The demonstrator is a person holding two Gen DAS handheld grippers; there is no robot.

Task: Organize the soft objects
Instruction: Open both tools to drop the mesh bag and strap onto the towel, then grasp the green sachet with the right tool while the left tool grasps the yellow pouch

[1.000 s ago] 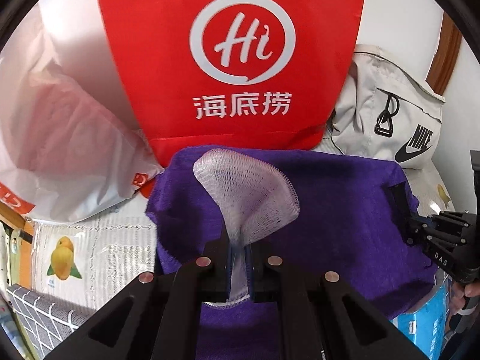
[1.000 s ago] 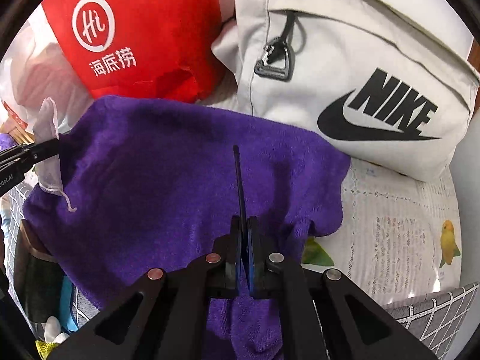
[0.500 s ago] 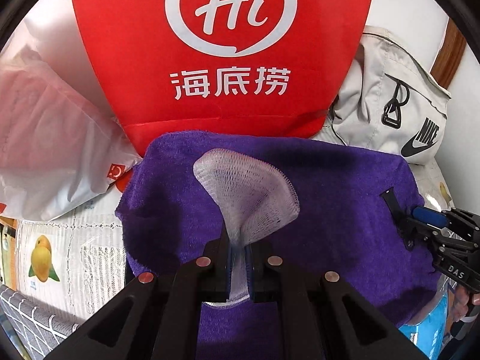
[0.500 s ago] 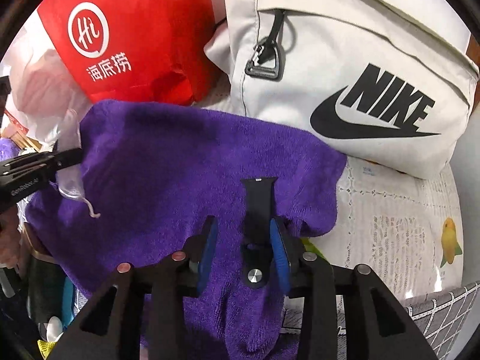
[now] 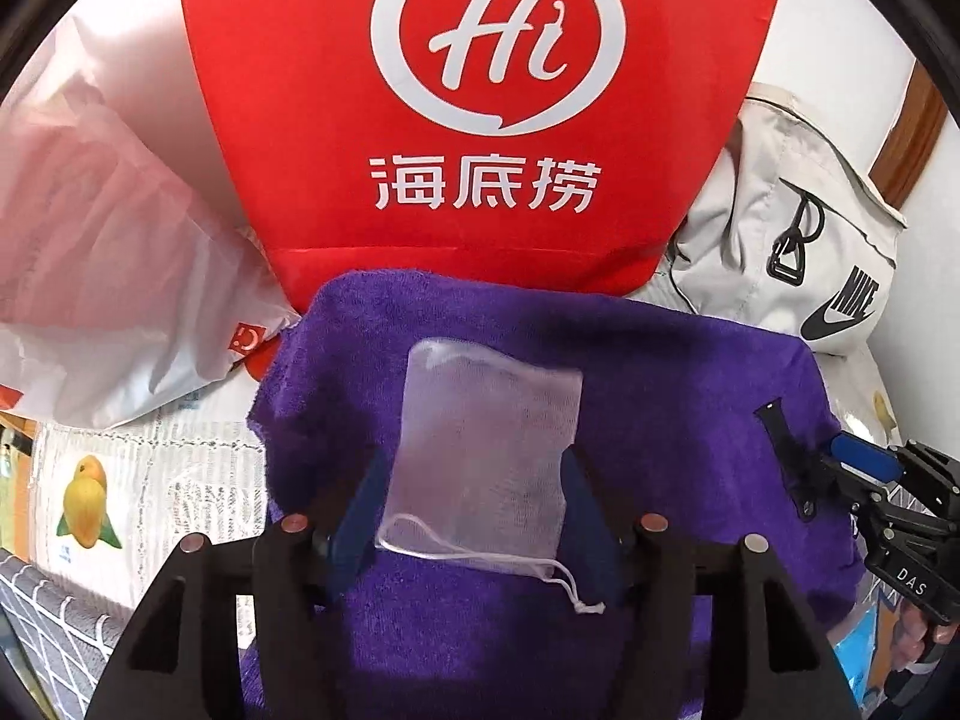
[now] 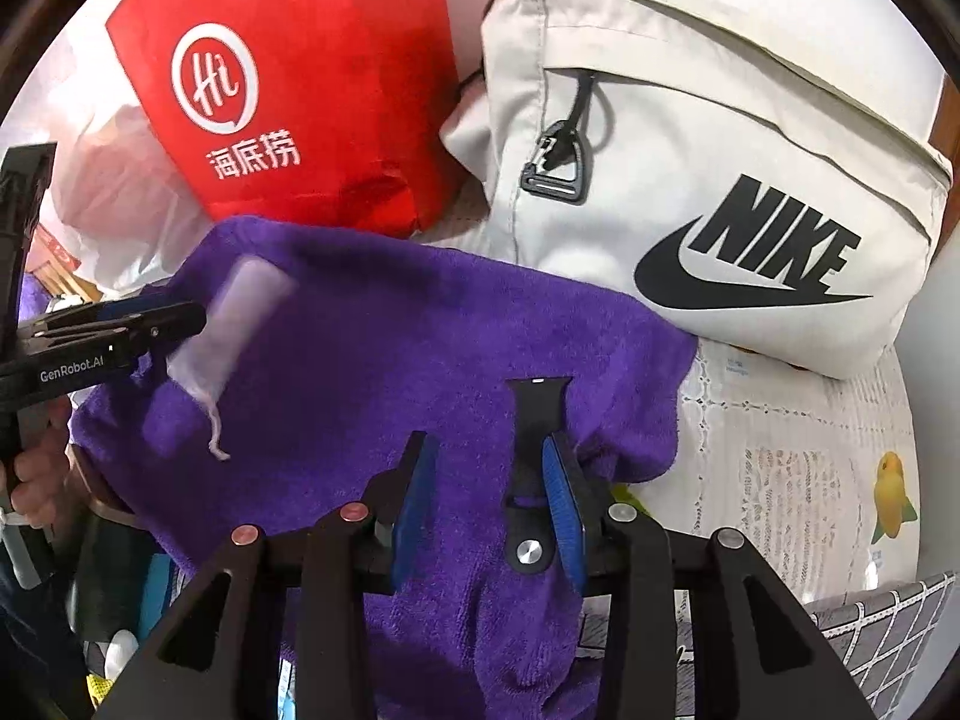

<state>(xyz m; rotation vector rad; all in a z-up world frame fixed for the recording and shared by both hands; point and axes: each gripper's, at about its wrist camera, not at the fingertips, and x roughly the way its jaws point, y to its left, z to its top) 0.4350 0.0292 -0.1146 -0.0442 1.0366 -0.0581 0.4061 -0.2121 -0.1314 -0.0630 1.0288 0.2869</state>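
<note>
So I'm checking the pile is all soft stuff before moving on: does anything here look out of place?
One thing: a black watch strap lies on the purple towel, against one pad of the open right gripper. It looks rubbery, not fabric. The mesh pouch between the left gripper's opening jaws fits in.

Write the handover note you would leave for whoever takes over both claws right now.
Left claw: jaws opening, no longer pinching the mesh pouch, which lies flat between them on the purple towel.
Right claw: open; the black strap lies on the towel against its right pad, not gripped.
Done: pouch and strap both set down on the towel.
Left: unclear from here; presumably wrap or stow them, perhaps in the red bag or grey backpack behind. Lift both claws clear first.
</note>
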